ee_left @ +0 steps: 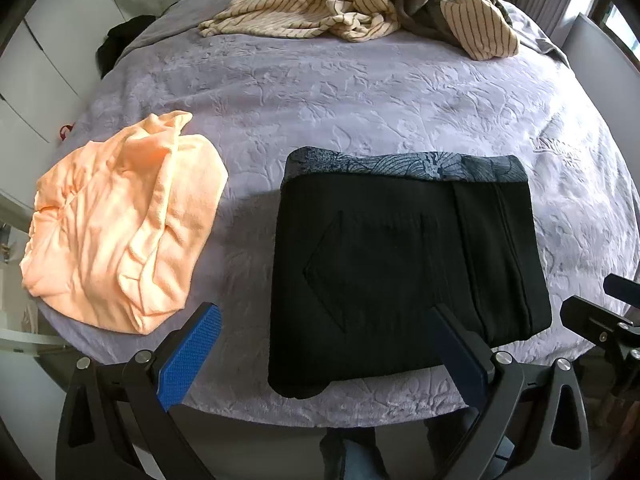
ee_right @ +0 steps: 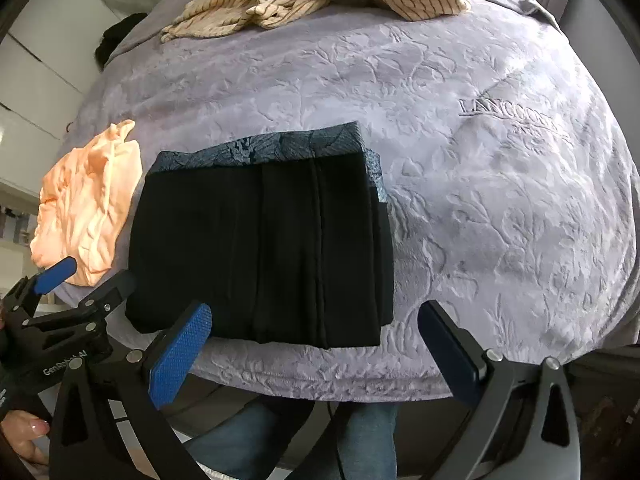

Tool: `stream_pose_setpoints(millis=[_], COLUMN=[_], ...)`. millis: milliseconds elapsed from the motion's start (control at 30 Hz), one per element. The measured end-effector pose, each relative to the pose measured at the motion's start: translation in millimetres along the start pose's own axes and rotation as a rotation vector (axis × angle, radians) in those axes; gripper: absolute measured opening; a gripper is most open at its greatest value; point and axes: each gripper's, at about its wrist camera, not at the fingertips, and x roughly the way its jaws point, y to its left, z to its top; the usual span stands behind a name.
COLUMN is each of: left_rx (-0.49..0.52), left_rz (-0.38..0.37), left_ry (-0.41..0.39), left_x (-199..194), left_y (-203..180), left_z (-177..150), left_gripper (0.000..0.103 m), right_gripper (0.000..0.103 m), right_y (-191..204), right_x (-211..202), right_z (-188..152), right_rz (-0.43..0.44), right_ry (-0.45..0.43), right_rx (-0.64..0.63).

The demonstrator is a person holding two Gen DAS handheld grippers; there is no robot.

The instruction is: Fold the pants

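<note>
Left wrist: folded pants (ee_left: pixel 404 276) ahead (untouched), left gripper (ee_left: pixel 326 336) spread.

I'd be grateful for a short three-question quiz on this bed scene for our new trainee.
1. True or false: the black pants lie folded in a compact rectangle.
2. What lies left of the pants? A) orange garment B) towel C) pillow
3. How do the jaws of the left gripper and right gripper stand?

Key: 1 true; 2 A; 3 both open, holding nothing.
</note>
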Motion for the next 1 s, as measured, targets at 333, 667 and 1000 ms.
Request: stream_pose_setpoints(millis=[333, 667, 1000], left_rx=[0.012, 0.005, 0.024], left_rz=[0.007, 0.016, -0.007], left_ry=[-0.016, -0.025, -0.033], left_x=[-4, -5, -6], left_y=[0, 4, 6], left_z=[-2, -5, -6], left_gripper=[0.103, 0.103, 0.103], right_gripper=[0.103, 0.103, 0.103], right_y=[-3, 3, 11], right_x=[-3, -5, -7], right_z=[-9, -8, -8], right_rz=[-0.019, -0.054, -0.097], right_ry=[-0.001, 0.000, -0.014], right_rx=[0.032, 0.006, 0.008])
